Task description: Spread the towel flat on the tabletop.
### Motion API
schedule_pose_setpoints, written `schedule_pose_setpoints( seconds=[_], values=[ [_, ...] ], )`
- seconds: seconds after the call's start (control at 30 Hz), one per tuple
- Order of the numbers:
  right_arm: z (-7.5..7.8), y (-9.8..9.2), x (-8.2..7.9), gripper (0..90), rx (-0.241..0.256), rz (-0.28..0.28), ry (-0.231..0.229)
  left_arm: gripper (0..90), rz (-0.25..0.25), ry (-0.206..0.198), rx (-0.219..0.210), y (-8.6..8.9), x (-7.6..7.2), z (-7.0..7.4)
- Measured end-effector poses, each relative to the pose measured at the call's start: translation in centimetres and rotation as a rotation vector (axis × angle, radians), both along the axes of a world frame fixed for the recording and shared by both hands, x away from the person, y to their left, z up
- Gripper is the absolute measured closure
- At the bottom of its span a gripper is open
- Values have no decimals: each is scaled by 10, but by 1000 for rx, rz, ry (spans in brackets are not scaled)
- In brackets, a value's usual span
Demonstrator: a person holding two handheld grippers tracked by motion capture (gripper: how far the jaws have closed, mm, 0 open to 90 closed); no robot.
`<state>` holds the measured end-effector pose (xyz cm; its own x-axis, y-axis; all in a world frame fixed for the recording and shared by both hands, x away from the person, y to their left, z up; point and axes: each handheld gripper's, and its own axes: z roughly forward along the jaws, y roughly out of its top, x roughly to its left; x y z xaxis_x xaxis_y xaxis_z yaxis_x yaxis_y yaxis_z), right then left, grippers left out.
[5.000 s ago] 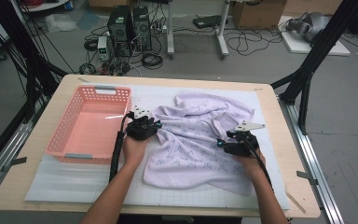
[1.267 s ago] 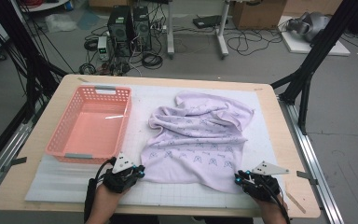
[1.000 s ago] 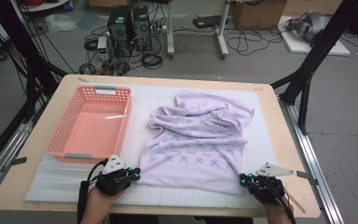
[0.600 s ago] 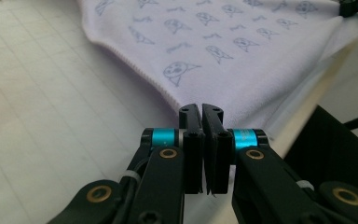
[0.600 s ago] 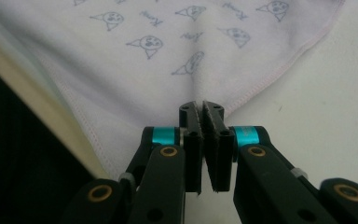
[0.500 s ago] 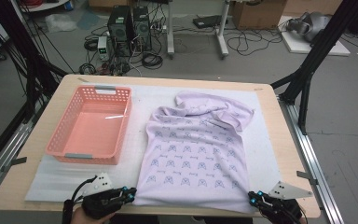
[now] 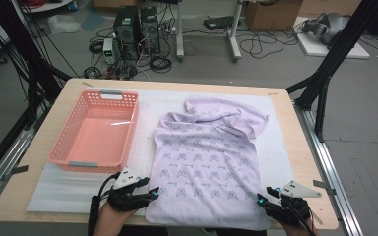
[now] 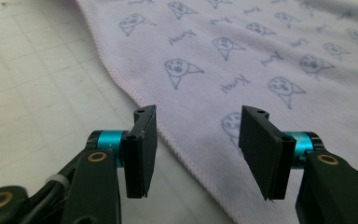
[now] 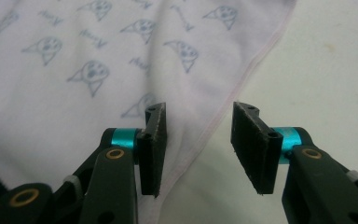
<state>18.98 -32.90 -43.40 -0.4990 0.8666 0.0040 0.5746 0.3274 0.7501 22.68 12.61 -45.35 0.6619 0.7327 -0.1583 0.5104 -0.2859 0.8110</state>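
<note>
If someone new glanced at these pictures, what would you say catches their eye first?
Most likely the pale lilac towel with small printed faces, spread down the middle of the table, its far end bunched. Next, the empty pink basket on its left. At the near edge, the left tongs and right tongs sit by the towel's two near corners, both open, each straddling a hemmed edge.

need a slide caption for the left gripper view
Left gripper open, its black fingers straddling the pink-stitched edge of a lilac printed cloth spread on the white gridded mat.
</note>
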Motion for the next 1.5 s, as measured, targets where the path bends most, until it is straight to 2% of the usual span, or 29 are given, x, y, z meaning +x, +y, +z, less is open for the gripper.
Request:
schedule_pose_setpoints(
  seconds=[0.1,0.17,0.2,0.23,0.27,0.3,0.33,0.37,0.47,0.57,0.67,0.8,0.87,0.9,0.93,0.97,1.0,1.1,1.17,1.2,1.3,1.4,1.43,1.5],
  values=[
    [-2,1,8,548,-6,-10,10,478,-2,-25,36,-6,1,-2],
    [-5,2,13,553,-11,-9,21,514,9,-56,68,-9,-1,-2],
    [-7,3,15,572,-13,-10,31,553,7,-76,91,-10,-3,-3],
    [-9,4,17,597,-18,-5,42,590,-5,-80,94,-10,-3,-2],
    [-11,4,17,625,-6,-8,42,674,-30,-76,90,-10,-4,-2],
    [-11,3,17,671,7,-5,49,784,-49,-75,90,-11,-5,-2],
    [-11,2,16,739,19,-2,54,841,-50,-82,103,-13,-6,-1],
    [-11,2,15,803,24,10,56,850,-50,-82,105,-13,-7,-1],
    [-9,2,11,847,19,39,71,858,-49,-33,68,-6,-8,1],
    [-7,-2,4,848,32,59,85,859,-57,-5,29,5,-15,3],
    [-6,-6,-8,848,43,91,89,859,-86,13,8,11,-23,9],
    [0,-7,-25,848,45,134,97,859,-135,34,14,17,-39,11],
    [3,-8,-33,832,47,159,110,854,-161,43,11,21,-47,10],
    [4,-9,-36,791,57,173,115,828,-178,27,14,21,-49,9],
    [5,-9,-37,724,65,177,116,717,-185,-8,10,21,-49,8],
    [6,-9,-37,662,65,171,100,547,-163,-27,4,21,-45,8],
    [7,-8,-36,622,70,155,83,480,-134,-30,-5,20,-41,9],
    [9,-5,-25,584,86,106,45,472,-44,-54,-31,18,-25,11],
    [8,0,-16,584,71,73,20,472,-3,-60,-44,16,-13,9],
    [7,2,-10,582,52,54,10,474,9,-58,-30,14,-8,8],
    [1,7,7,580,5,-6,15,474,22,-41,-13,8,7,4],
    [-7,9,20,592,-5,-41,36,472,14,-10,20,-2,15,-2],
    [-10,9,23,597,-11,-38,46,468,16,-22,39,-4,15,-2],
    [-11,9,24,653,9,-40,50,448,10,-42,71,-8,13,-2]
  ],
)
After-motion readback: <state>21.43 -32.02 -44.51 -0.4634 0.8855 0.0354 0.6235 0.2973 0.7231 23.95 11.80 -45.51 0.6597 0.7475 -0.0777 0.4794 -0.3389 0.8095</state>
